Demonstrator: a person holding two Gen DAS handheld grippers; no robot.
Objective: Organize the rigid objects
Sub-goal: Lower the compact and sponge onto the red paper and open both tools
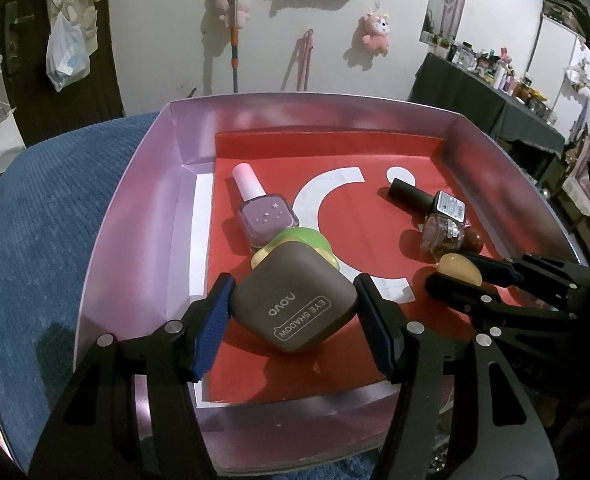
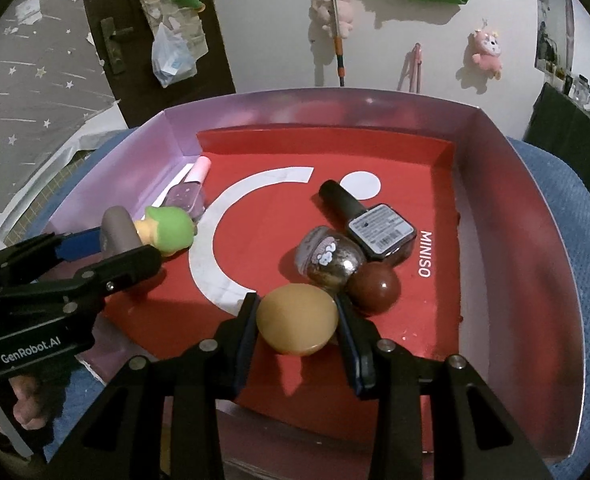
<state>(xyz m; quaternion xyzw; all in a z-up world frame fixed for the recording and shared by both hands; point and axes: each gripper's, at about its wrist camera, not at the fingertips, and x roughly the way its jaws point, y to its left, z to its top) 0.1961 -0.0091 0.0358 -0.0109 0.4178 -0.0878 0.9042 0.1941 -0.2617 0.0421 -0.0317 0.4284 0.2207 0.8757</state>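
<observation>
A brown eye shadow case hangs just over the red floor of the pink-walled box, with my left gripper shut on its two sides. Behind the case sits a green and yellow toy, then a lilac nail polish bottle. My right gripper is shut on a tan round disc low over the box floor. Just beyond the disc lie a glitter bottle with a brown round cap and a black nail polish bottle. The left gripper with its case shows at the left of the right wrist view.
The box rests on a blue textured cloth. Plush toys and a mop handle hang on the white wall behind. A dark table with clutter stands at the far right. A person's fingers hold the left gripper's handle.
</observation>
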